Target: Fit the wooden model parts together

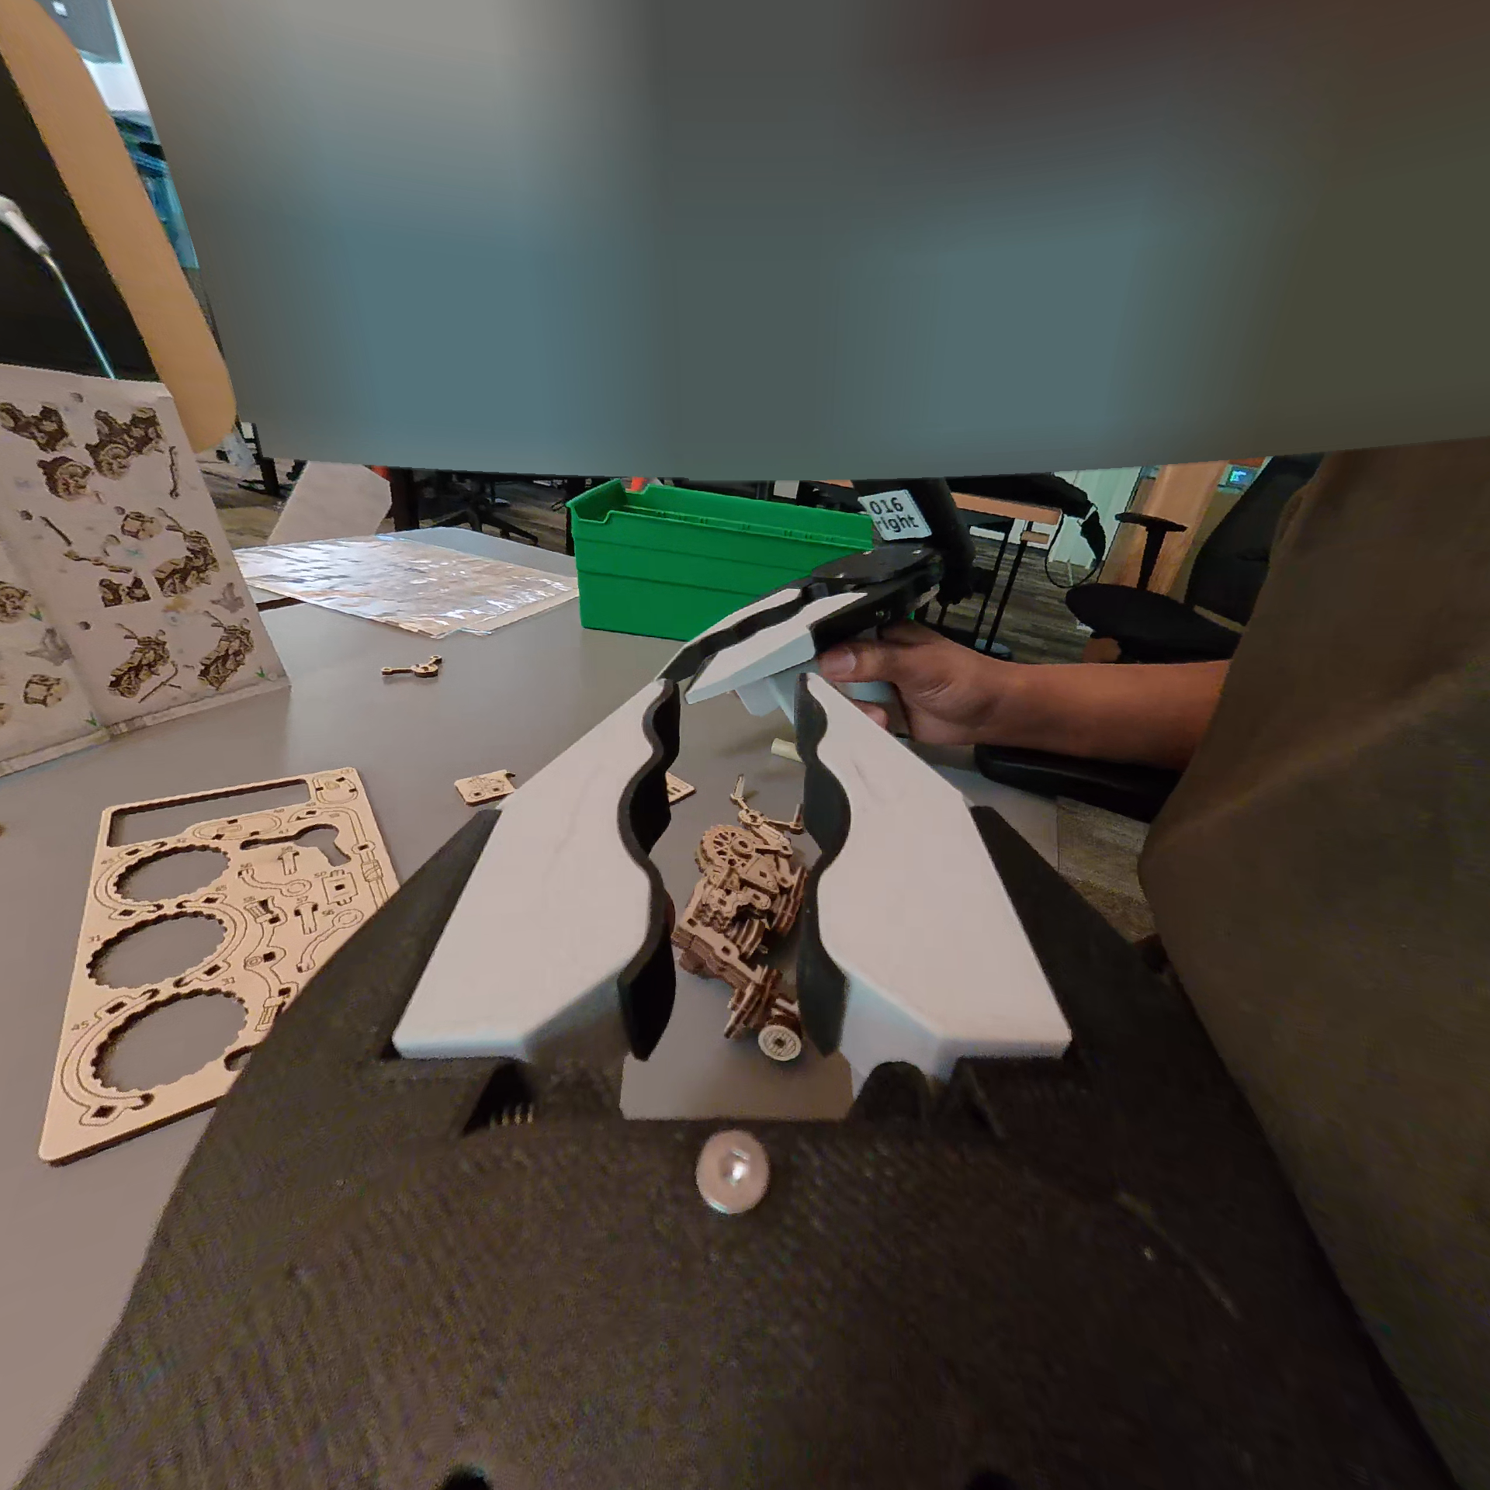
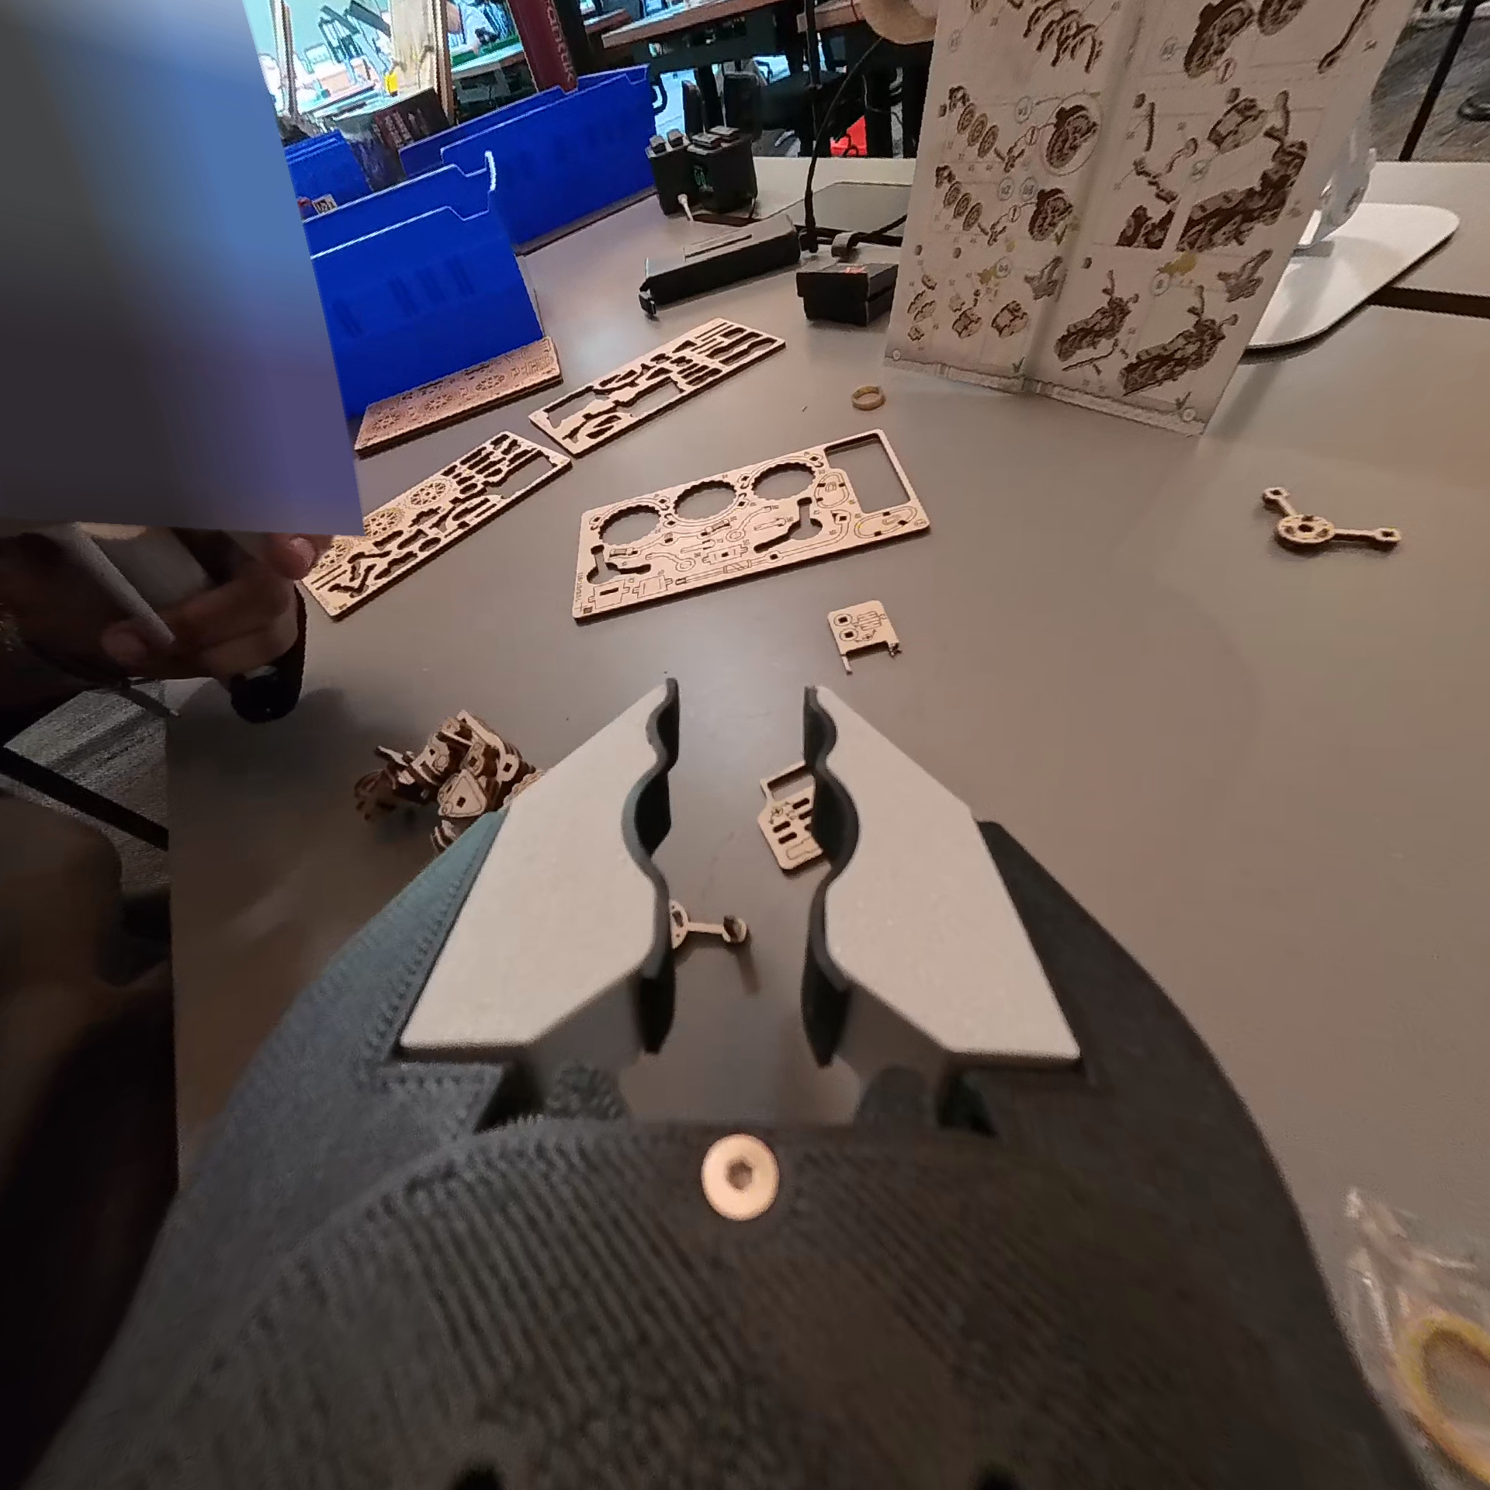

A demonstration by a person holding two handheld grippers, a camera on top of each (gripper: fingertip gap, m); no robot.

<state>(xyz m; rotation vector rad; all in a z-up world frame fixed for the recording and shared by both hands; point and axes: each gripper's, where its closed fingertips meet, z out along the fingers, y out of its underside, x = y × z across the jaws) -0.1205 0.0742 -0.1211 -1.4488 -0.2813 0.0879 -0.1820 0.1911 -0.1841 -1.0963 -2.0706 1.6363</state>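
In the left wrist view, a wooden parts sheet [image 1: 218, 951] with three round cut-outs lay flat on the grey table [image 1: 484, 709] at 9 o'clock of your left gripper [image 1: 734, 685]. The left gripper's fingers were released, with the part-built wooden model [image 1: 742, 911] lying on the table between them, nearer the right finger [image 1: 822, 903]; whether it touched that finger cannot be told. At 12 o'clock of those fingertips, your right gripper [image 1: 685, 685] pointed in from the right, held by your hand [image 1: 927, 693]. A green bin [image 1: 685, 564] stood behind it.

In the right wrist view, the part-built wooden model [image 2: 451, 774] lay at 10 o'clock of your right gripper [image 2: 742, 693], just beside its left finger [image 2: 556, 871]. The right gripper's fingers were released and gripped nothing. A small lever part [image 2: 709, 931] lay on the table between them, close to the left finger. A small square plate [image 2: 790, 814] lay partly behind the right finger [image 2: 895, 879]. A three-armed part [image 2: 1330, 528] lay well apart at 2 o'clock.
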